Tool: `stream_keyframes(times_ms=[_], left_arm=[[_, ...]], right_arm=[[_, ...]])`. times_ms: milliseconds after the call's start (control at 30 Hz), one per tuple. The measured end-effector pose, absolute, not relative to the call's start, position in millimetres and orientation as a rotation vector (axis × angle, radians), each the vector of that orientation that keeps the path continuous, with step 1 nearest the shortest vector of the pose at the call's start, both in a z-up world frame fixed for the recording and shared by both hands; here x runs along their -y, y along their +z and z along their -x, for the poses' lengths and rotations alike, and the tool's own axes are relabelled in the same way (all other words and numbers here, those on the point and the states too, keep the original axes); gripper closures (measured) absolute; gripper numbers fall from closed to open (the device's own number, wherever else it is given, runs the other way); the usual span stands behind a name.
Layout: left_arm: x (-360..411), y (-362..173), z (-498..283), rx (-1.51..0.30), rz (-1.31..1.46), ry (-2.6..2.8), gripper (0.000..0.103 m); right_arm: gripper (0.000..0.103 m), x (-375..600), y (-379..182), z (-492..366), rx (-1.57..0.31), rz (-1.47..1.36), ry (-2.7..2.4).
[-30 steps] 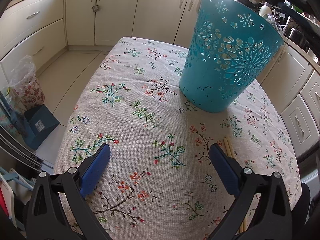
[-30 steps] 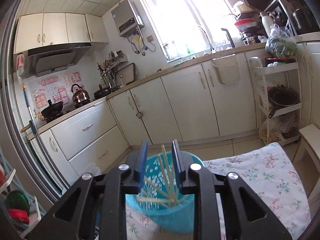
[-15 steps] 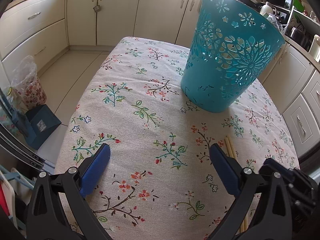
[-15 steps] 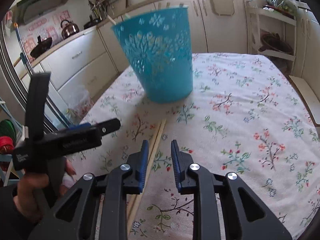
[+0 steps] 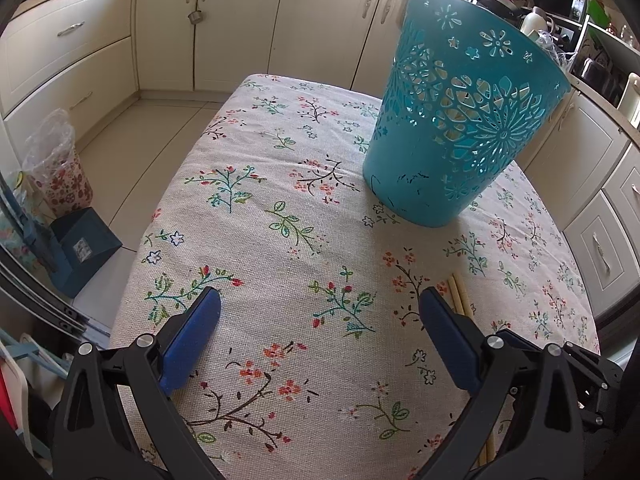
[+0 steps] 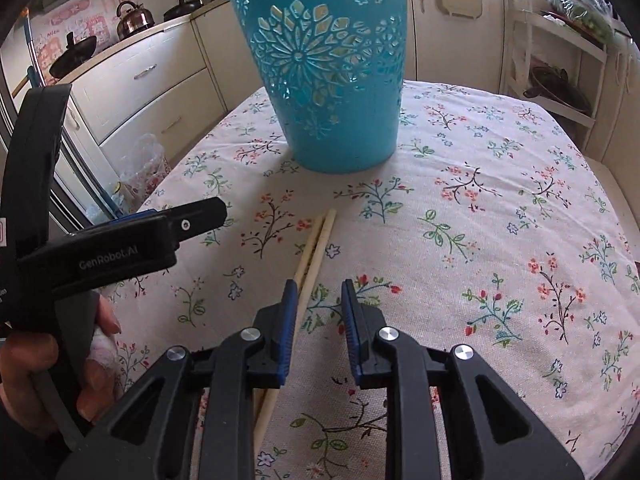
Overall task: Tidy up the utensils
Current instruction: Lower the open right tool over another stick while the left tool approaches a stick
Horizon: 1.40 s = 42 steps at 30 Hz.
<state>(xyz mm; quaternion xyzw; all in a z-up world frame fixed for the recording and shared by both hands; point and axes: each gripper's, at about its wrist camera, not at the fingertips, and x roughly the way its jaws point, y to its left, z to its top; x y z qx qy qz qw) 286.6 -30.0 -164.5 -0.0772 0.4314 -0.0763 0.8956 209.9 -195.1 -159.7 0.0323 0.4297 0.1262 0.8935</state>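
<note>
On the floral-clothed counter (image 6: 500,208), near the upright blue basket (image 6: 332,80), two chopsticks (image 6: 316,248) lie side by side, the right hand-held gripper (image 6: 318,300) tilted down over them, jaws narrowly parted and empty after closing, while the left hand-held gripper (image 5: 320,320) hovers wide open, cream kitchen cabinets (image 5: 240,20) beyond.

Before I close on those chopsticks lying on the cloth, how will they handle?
The chopsticks look thin, stiff and light. Lying flat as a side-by-side pair, they may roll apart or slip when pinched. The right gripper seems slightly right of them.
</note>
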Motion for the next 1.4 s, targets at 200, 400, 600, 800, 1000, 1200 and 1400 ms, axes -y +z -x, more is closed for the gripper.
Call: stream_keyframes(times_ms=[200, 400, 600, 800, 1000, 1200, 1400], left_arm=[[30.2, -164.7, -287.0, -0.894, 0.161, -0.158, 0.008], [30.3, -164.8, -287.0, -0.894, 0.161, -0.158, 0.008], [30.3, -164.8, -287.0, -0.894, 0.161, -0.158, 0.008], [30.2, -164.9, -287.0, -0.894, 0.161, -0.158, 0.008], [30.6, -164.8, -287.0, -0.894, 0.160, -0.158, 0.008], [30.9, -164.8, -287.0, -0.895, 0.159, -0.157, 0.008], [30.9, -164.7, -287.2, -0.896, 0.157, -0.157, 0.008]], right_arm=[[0.082, 194.7, -160.3, -208.9, -0.891, -0.042, 0.254], [0.088, 203.1, -159.9, -205.7, -0.890, -0.040, 0.238], [0.088, 215.8, -158.8, -203.4, -0.892, -0.043, 0.233], [0.089, 226.9, -158.1, -201.3, -0.896, -0.056, 0.221], [0.091, 239.4, -157.2, -200.1, -0.903, -0.078, 0.194], [0.091, 241.8, -157.7, -201.2, -0.899, -0.072, 0.193], [0.091, 244.2, -155.2, -198.1, -0.912, 0.021, 0.230]])
